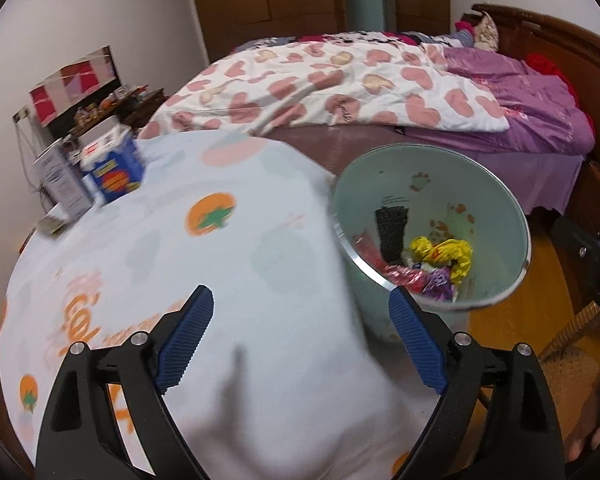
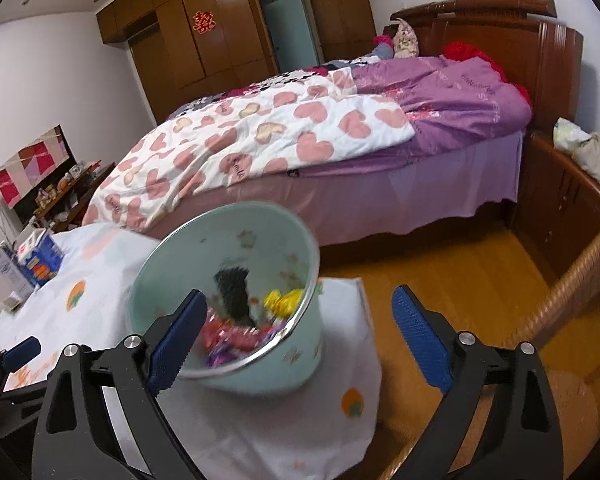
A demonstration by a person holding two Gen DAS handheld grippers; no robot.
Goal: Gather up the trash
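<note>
Your left gripper (image 1: 300,340) and right gripper (image 2: 296,336) are gaping empty; wrappers are lying in the pale green plastic bin (image 1: 496,200), so seek remaining trash

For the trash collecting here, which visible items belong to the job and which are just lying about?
Job:
- pale green round plastic bin
- crumpled yellow wrapper inside it
- red and purple foil wrappers inside it
- open left claw, open right claw

Lying about:
- blue printed carton
- white box
- heart-patterned quilt
</note>
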